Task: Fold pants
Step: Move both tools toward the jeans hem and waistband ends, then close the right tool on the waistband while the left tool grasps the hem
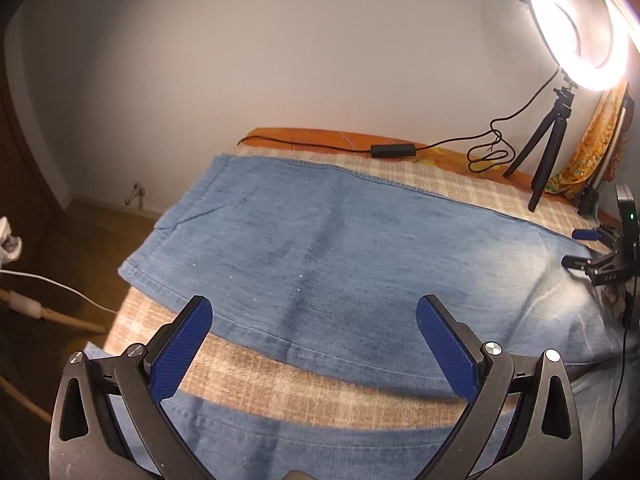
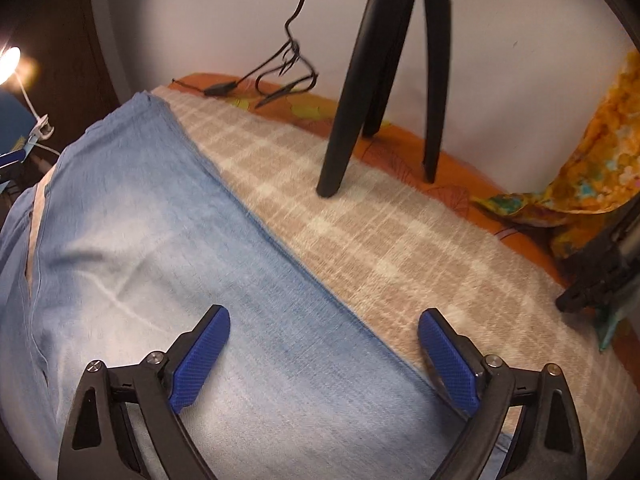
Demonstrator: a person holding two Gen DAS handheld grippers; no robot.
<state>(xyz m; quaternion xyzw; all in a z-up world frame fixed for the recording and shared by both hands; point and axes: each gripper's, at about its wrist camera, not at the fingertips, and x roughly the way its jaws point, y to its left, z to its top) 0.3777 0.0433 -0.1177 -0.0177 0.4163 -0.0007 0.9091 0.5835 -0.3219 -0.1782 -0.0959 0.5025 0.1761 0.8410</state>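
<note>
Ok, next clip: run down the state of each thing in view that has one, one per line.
pants: spread flat on the checked blanket, legs apart, not yet folded
left gripper: open, empty, over the near leg's edge
right gripper: open, empty, straddling the far leg's outer edge
ring light: on, standing on its tripod
cable: loose, partly coiled by the wall

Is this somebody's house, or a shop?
Probably a room in a home: blue jeans lie on a checked blanket, with a ring light on a small tripod against a plain wall.

Checked blanket (image 1: 460,184) on bed: jeans (image 1: 320,248), tripod (image 1: 548,148), cable (image 1: 320,146).
</note>
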